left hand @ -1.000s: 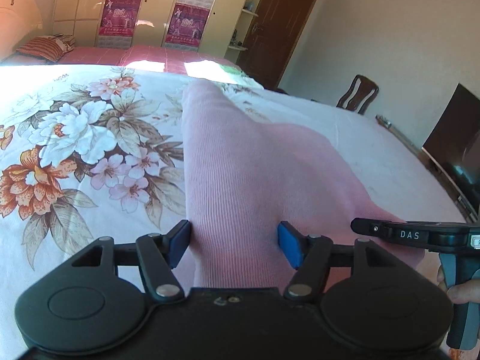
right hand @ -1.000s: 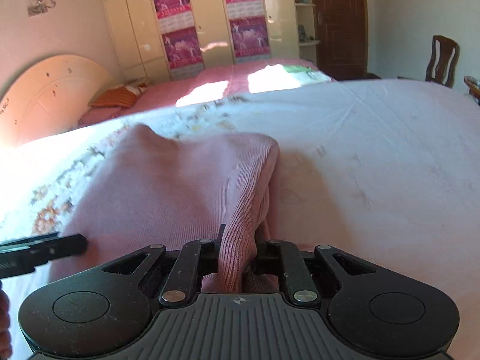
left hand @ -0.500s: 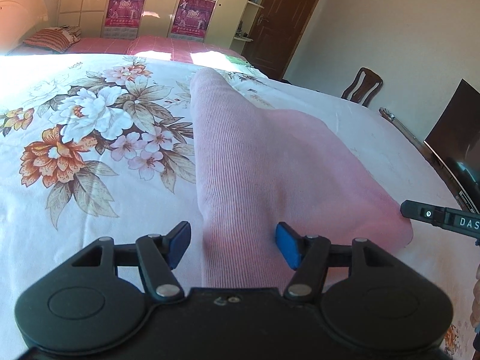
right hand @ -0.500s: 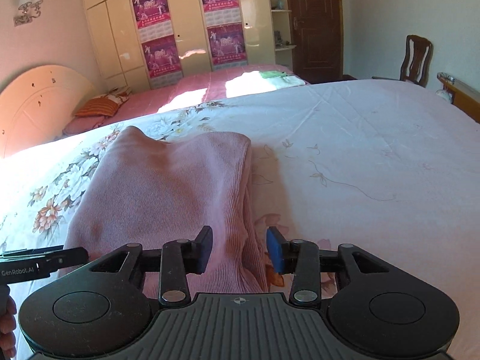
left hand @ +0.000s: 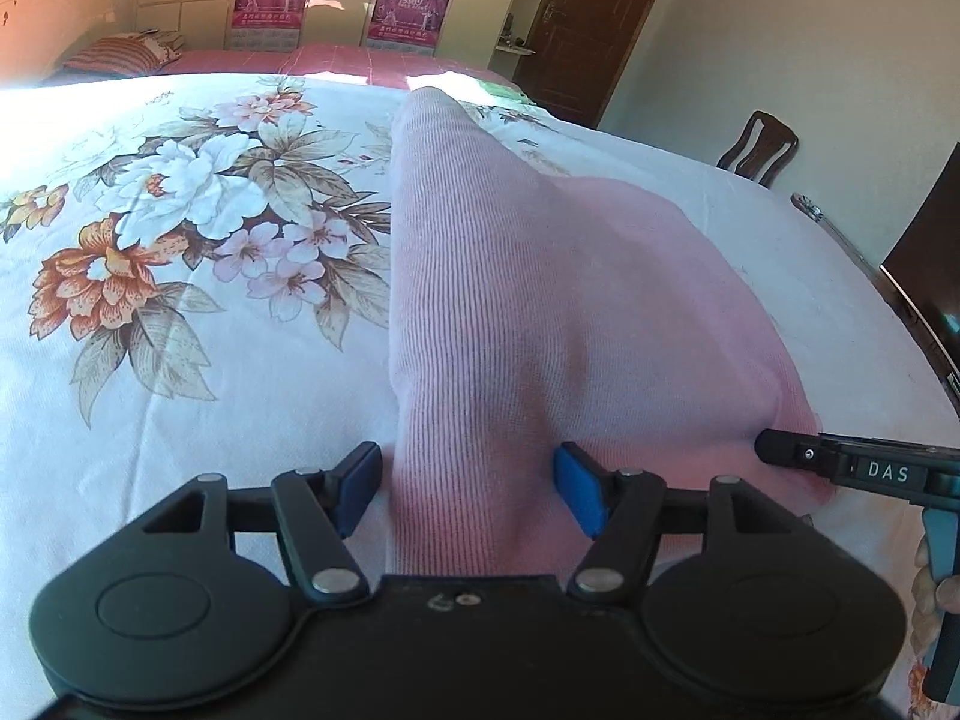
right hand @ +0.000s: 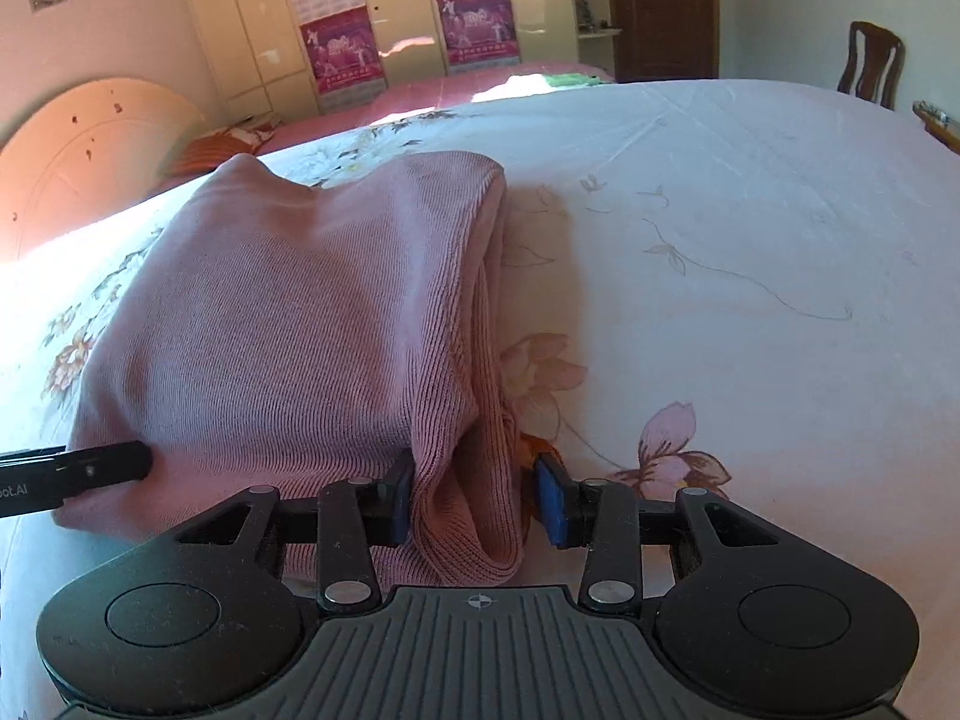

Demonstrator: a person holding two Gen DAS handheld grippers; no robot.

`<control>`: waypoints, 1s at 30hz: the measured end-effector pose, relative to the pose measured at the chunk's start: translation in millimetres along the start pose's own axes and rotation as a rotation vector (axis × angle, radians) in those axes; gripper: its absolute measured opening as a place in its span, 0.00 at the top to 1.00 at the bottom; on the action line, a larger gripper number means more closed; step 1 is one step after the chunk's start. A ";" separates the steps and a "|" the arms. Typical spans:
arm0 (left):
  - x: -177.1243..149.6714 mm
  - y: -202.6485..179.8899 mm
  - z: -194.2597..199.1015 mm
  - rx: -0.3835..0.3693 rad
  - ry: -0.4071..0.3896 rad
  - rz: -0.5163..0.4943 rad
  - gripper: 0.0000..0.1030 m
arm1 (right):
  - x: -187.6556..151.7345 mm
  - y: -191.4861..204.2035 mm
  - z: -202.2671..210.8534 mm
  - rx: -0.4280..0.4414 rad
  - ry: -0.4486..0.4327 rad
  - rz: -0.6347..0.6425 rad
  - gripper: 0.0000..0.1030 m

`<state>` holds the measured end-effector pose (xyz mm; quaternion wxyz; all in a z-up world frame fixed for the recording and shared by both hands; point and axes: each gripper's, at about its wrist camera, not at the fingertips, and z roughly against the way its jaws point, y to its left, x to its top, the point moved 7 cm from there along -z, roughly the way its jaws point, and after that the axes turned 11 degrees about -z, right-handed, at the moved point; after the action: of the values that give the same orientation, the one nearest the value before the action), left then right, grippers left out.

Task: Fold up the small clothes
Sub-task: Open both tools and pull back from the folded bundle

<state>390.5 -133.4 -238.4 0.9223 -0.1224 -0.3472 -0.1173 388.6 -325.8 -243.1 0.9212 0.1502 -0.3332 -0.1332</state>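
A pink ribbed knit garment (left hand: 540, 312) lies folded on the floral bedsheet (left hand: 180, 276). It also shows in the right wrist view (right hand: 312, 324). My left gripper (left hand: 468, 492) is open, its blue pads on either side of the garment's near left edge. My right gripper (right hand: 474, 501) is open, its pads straddling the garment's near right folded edge. The right gripper's finger (left hand: 840, 462) shows at the right of the left wrist view. The left gripper's finger (right hand: 78, 471) shows at the left of the right wrist view.
A second bed with a pink cover (right hand: 456, 90) and a striped pillow (left hand: 120, 51) lies beyond. A wardrobe (right hand: 390, 12), a dark door (right hand: 660, 6) and a wooden chair (right hand: 870, 63) stand at the back. A dark screen (left hand: 930, 252) is at the right.
My right gripper let go of the garment's folded edge and opened wider. The garment dropped flat on the bed. Both grippers pulled back, then came close to the near edge again.
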 end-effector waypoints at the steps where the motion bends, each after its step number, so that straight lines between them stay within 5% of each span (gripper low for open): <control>1: 2.3 1.7 3.8 0.007 0.000 0.014 0.39 | 5.3 -0.5 5.5 0.025 -0.005 -0.021 0.62; 9: 49.4 -10.1 36.2 0.046 -0.110 -0.015 0.40 | 56.1 23.4 34.1 0.135 -0.114 0.012 0.62; 16: 88.3 -35.9 4.2 0.023 -0.129 -0.064 0.41 | 77.2 46.5 -13.2 0.091 -0.074 0.053 0.62; 22: 96.8 -32.6 -31.2 0.034 -0.090 -0.084 0.41 | 99.8 35.7 -38.7 0.030 -0.083 0.048 0.62; 30: 83.4 3.8 -48.0 0.036 -0.081 0.043 0.52 | 98.2 18.0 -82.0 0.040 -0.013 -0.003 0.62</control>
<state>482.0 -155.5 -218.1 0.9119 -0.1179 -0.3835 -0.0860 517.7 -327.8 -240.2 0.9156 0.1682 -0.3416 -0.1289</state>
